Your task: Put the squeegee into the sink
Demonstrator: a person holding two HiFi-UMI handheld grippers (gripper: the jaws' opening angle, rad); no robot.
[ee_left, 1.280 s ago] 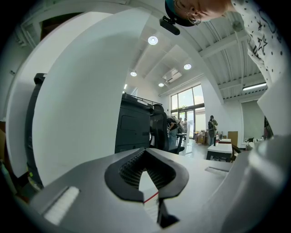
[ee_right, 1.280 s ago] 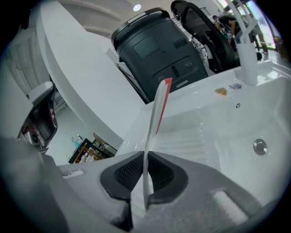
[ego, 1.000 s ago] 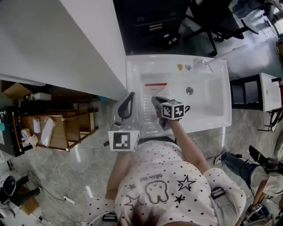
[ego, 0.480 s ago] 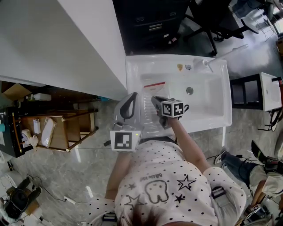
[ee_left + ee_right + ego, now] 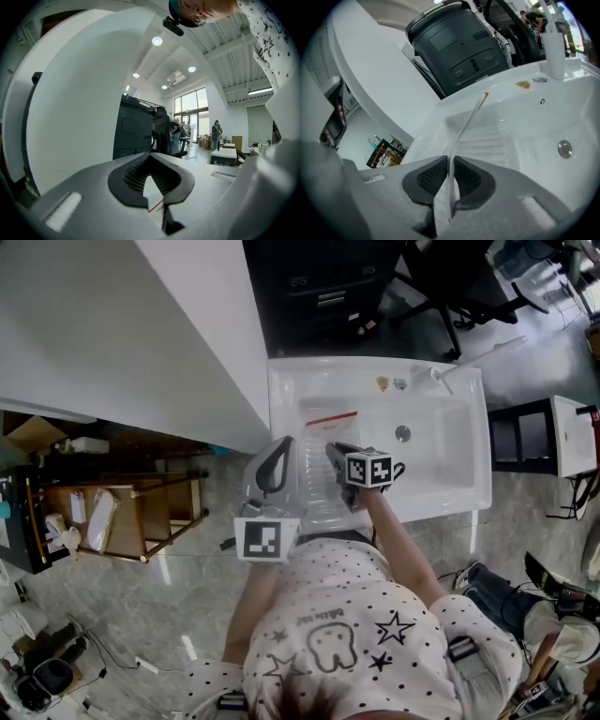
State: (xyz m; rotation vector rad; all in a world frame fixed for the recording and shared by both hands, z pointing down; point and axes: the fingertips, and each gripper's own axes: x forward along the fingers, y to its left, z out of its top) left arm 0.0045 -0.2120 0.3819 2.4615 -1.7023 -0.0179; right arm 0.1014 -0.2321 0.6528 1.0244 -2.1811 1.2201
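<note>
The squeegee (image 5: 328, 425) is a clear blade with a red far edge, slanting over the ribbed left part of the white sink (image 5: 469, 427). My right gripper (image 5: 331, 449) reaches into the sink from the near side. In the right gripper view the squeegee (image 5: 466, 124) runs edge-on between the pads of my right gripper (image 5: 450, 161). Those jaws are opening, with the pads still against the blade. My left gripper (image 5: 278, 442) hangs over the sink's left rim, shut and empty. In the left gripper view the pads of my left gripper (image 5: 150, 157) meet at the tips.
The drain (image 5: 402, 433) lies in the sink's right half, and a tap (image 5: 555, 51) stands at its back rim. A white counter (image 5: 141, 324) borders the left side. A black cabinet (image 5: 319, 287) stands behind, a wooden shelf (image 5: 141, 512) at lower left.
My right gripper and the squeegee have drifted very slightly right. My left gripper has stayed where it was.
</note>
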